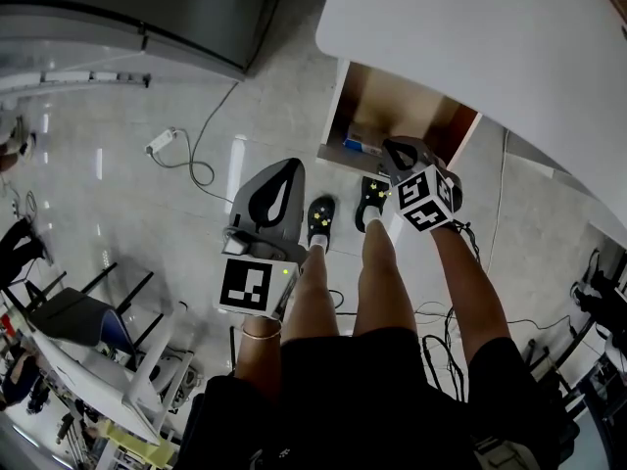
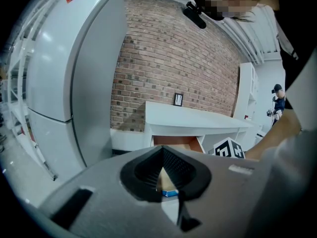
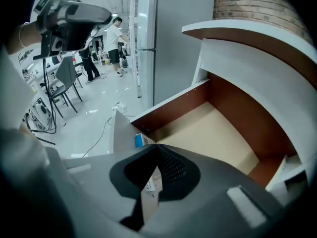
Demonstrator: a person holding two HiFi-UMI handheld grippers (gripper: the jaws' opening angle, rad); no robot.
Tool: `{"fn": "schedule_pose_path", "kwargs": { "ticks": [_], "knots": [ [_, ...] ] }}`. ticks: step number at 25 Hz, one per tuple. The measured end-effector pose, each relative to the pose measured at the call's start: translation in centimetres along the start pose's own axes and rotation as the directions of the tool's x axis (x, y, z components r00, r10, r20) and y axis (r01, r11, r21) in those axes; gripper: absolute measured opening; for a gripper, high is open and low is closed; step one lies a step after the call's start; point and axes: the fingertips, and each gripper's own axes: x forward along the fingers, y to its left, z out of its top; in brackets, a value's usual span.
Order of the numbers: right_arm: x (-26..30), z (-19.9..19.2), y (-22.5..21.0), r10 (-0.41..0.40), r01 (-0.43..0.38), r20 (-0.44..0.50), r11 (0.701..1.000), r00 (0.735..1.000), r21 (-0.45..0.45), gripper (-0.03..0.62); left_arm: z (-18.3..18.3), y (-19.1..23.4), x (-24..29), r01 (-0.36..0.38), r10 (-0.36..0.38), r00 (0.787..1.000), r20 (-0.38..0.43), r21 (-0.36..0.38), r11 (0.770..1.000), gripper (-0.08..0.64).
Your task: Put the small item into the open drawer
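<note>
And the small box is found inside the open drawer, tucked against its front edge, close to the front corner at the left of the head view. In the right gripper view the box's blue end is seen right by the drawer's reddish-brown side wall, with its white printed face glimpsed through the gap lower down between the jaws. The right gripper is held over that same front edge of the drawer and tilted steeply down. Its jaws are closed tip to tip and nothing is pinched between them; whether the box below is touched cannot be made out. The rest of the pale drawer floor is seen stretching back under the white table. Over on the other side, the left gripper is held out well clear of the drawer, above the tiled floor. Its jaws are likewise pressed together, with nothing carried. In the left gripper view the box is spotted far off, as a small blue patch framed below the closed tips.
</note>
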Motion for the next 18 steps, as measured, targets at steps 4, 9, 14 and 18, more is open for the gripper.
{"fn": "schedule_pose_path", "kwargs": {
  "ticks": [4,9,14,18],
  "knots": [
    [-1.1,0.9,-0.5,-0.033,0.03,0.056,0.998,0.998,0.063,0.014,0.3,-0.3,0.0,0.007,-0.007,1.0,0.007,0.0,1.0,-0.003],
    [-2.5,2.2,-0.9,-0.077,0.051,0.136,0.981,0.988,0.187,0.014,0.4,-0.7,0.0,0.021,-0.021,1.0,0.008,0.012,1.0,-0.003],
    [-4.8,3.5,-1.2,-0.131,0.073,0.2,0.959,0.971,0.273,0.012,0.9,-1.3,-0.3,0.039,-0.039,0.999,0.007,0.027,0.999,-0.003],
    [-6.9,4.1,-1.5,-0.172,0.089,0.235,0.941,0.957,0.325,0.014,1.4,-2.1,-0.6,0.056,-0.056,0.998,0.007,0.04,0.998,-0.003]
  ]
}}
